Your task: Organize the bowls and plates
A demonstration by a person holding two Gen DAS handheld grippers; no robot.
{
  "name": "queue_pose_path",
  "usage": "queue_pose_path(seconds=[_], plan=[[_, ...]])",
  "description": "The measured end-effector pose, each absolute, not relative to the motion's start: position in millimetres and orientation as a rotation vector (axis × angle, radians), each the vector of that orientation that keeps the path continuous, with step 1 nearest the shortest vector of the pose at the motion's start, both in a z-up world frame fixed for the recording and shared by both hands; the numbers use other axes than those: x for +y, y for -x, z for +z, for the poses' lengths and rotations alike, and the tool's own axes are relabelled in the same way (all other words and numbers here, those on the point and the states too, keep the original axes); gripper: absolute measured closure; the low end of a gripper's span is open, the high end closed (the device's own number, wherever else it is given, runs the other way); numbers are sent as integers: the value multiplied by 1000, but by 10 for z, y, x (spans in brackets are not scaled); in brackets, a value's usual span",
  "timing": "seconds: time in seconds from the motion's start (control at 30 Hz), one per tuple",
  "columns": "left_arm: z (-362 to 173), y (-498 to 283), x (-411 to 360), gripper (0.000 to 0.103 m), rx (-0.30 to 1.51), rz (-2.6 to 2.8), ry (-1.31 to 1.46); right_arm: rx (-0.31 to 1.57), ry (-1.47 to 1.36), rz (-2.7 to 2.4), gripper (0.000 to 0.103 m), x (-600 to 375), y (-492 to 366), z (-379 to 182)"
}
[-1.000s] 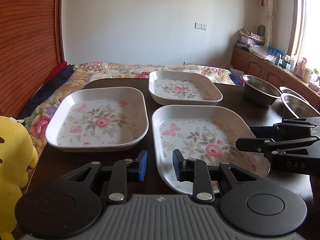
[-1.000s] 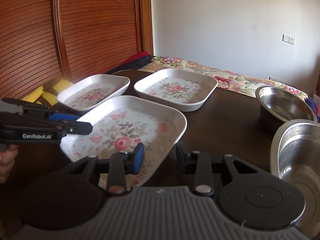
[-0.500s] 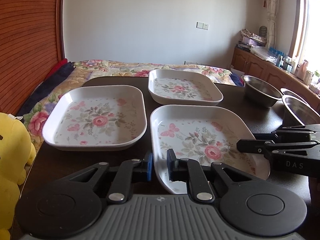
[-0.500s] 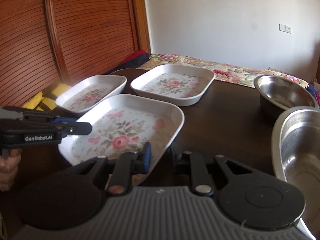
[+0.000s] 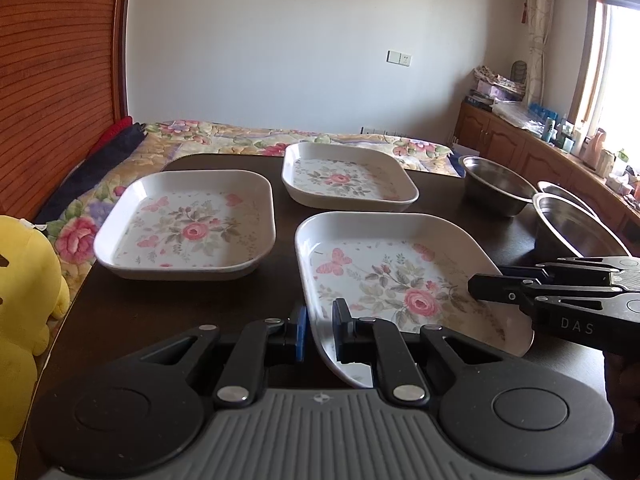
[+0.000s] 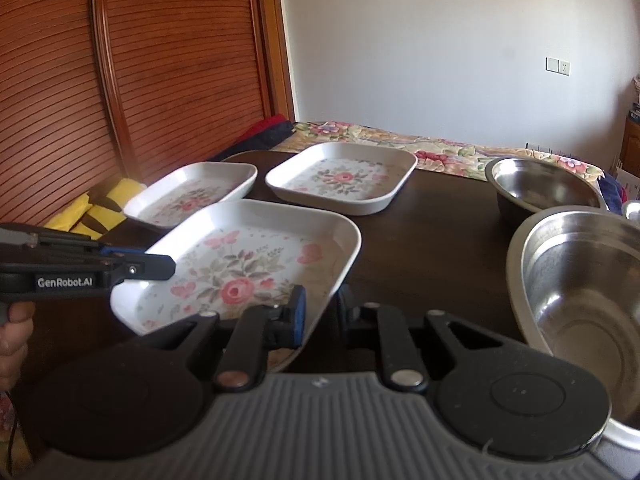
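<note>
Both grippers clamp the near plate [image 5: 400, 280] on the dark table [image 5: 160, 308]; the left gripper [image 5: 319, 330] pinches its left rim, one finger inside, one outside; the right gripper [image 6: 320, 316] likewise pinches its right rim; a second plate [image 5: 188, 224] lies left of the near plate, a third [image 5: 348, 178] behind it; steel bowls [image 6: 576, 280] stand to its right; a yellow toy [image 5: 24, 280] sits far left.

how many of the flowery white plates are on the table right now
3. The nearest plate sits between both sets of fingers; the second plate is to its left; the third plate is farther back. None looks stacked or hidden.
</note>
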State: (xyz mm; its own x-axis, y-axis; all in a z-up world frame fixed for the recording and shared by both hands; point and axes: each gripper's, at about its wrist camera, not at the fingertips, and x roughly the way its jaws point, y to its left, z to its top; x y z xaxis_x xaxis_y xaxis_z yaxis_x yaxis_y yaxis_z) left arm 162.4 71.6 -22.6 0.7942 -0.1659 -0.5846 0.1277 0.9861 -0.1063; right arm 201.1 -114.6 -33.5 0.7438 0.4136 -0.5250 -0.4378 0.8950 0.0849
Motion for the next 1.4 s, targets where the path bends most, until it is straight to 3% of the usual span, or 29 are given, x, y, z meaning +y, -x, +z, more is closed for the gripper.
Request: queue_pose_path(seconds=[1.4], plan=[[-320, -788, 722, 89, 658, -161, 14, 573, 78, 521, 83, -1068, -1154, -444]])
